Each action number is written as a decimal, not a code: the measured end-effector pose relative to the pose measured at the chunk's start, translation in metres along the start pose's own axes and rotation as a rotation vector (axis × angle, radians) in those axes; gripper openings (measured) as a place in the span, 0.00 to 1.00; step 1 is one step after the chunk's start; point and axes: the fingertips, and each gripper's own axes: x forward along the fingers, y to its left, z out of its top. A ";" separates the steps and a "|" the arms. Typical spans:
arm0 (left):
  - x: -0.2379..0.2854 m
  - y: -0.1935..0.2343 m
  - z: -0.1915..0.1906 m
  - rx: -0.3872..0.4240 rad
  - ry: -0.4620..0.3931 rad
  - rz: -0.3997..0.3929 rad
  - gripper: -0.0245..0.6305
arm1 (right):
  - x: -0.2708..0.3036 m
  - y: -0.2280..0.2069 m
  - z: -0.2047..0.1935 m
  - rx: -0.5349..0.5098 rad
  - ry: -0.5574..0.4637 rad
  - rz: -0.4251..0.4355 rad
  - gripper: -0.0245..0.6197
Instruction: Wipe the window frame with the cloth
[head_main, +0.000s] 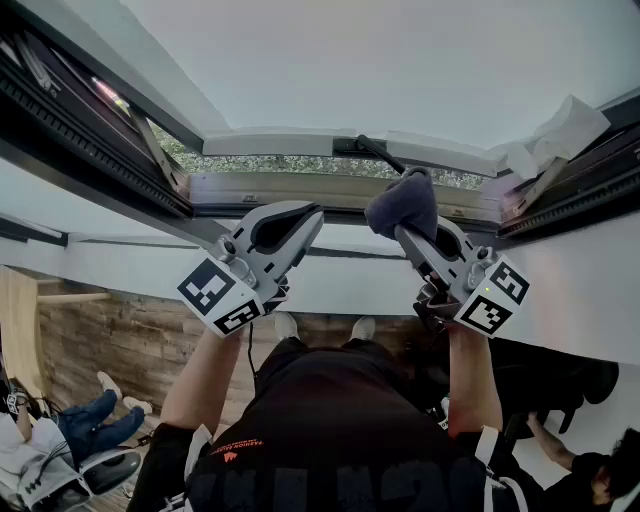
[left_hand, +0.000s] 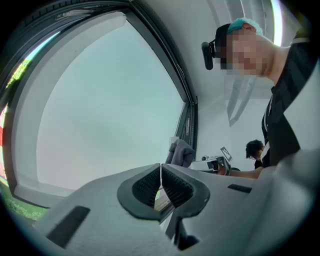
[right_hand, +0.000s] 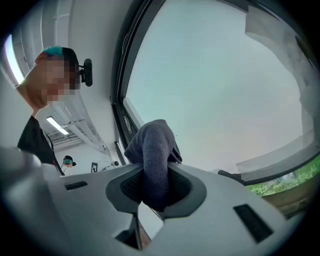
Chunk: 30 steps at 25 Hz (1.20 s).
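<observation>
The right hand-held gripper (right_hand: 155, 189) pinches the cloth (right_hand: 154, 150), whose tip lies nearest the window frame (head_main: 270, 187), a rail running crosswise just ahead. The left hand-held gripper (left_hand: 161, 184) is pressed together, empty.

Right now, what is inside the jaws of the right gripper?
A dark grey cloth is clamped between the jaws of the right gripper; its bunched top stands out above them. The cloth hides the pad faces that press it and part of the window frame behind.

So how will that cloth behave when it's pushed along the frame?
Likely floppy: the cloth bunches and folds over above the right gripper's shut jaws. Probably light, held by a pinch alone. Its weave looks grippy.
</observation>
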 end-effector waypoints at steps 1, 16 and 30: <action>0.000 0.000 0.001 0.001 -0.001 -0.001 0.07 | 0.000 0.000 0.000 0.000 0.000 0.000 0.14; -0.004 0.003 0.004 0.029 -0.007 0.032 0.08 | 0.008 -0.003 0.005 -0.027 -0.017 0.005 0.14; -0.063 0.035 0.049 0.176 -0.060 0.171 0.07 | 0.070 0.043 0.025 -0.180 -0.015 0.066 0.14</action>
